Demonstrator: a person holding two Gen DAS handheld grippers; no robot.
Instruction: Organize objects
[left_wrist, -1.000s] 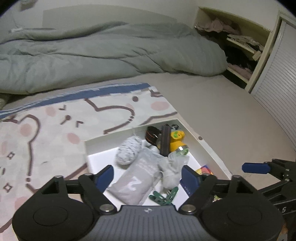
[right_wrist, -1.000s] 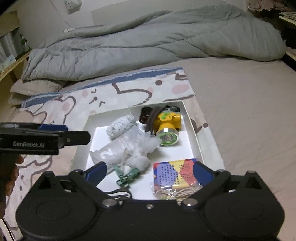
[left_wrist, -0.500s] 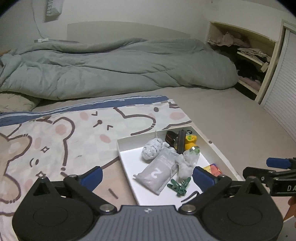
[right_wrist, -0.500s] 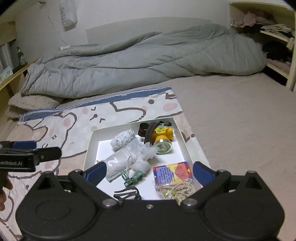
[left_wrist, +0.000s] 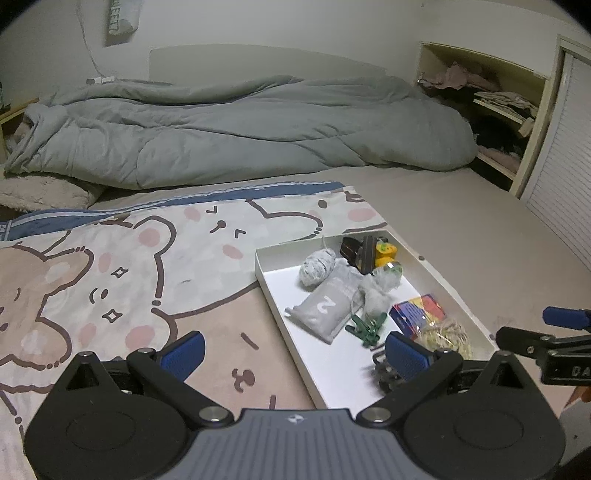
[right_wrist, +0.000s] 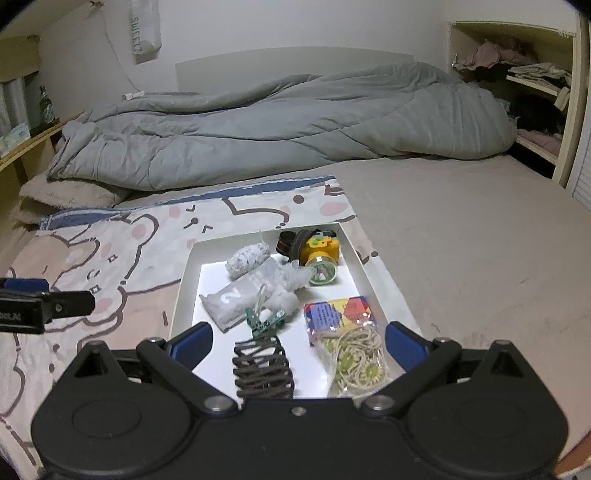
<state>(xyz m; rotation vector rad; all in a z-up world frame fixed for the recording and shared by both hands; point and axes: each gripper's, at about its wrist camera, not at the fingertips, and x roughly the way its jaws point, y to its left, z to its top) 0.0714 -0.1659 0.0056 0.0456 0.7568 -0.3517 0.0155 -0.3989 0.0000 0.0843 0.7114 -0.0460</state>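
A shallow white box (left_wrist: 280, 306) (right_wrist: 184, 284) lies on the bed and holds small items. Among them are a yellow headlamp (right_wrist: 319, 254) (left_wrist: 384, 254), a grey pouch marked 2 (left_wrist: 325, 306) (right_wrist: 236, 295), a speckled yarn ball (right_wrist: 246, 260) (left_wrist: 317, 266), green clips (right_wrist: 264, 319) (left_wrist: 365, 326), a colourful packet (right_wrist: 338, 312) (left_wrist: 419, 314), a bag of cord (right_wrist: 356, 360) and a dark coiled hair tie (right_wrist: 262, 367). My left gripper (left_wrist: 293, 352) stands open over the box's near left side, nothing between its pads. My right gripper (right_wrist: 295, 341) is open above the box's near end, holding nothing.
A bear-print blanket (left_wrist: 110, 277) lies under and left of the box. A grey duvet (left_wrist: 240, 133) is heaped at the back, with a pillow (right_wrist: 62, 194) at its left end. Open shelves with clothes (left_wrist: 491, 107) and a slatted door (left_wrist: 557, 177) stand to the right. Bare beige sheet (right_wrist: 461, 240) spreads right of the box.
Both grippers have pulled back and risen from the box, so more of the bed shows. The left jaws have spread wider. The dark hair tie now shows at the box's near end.
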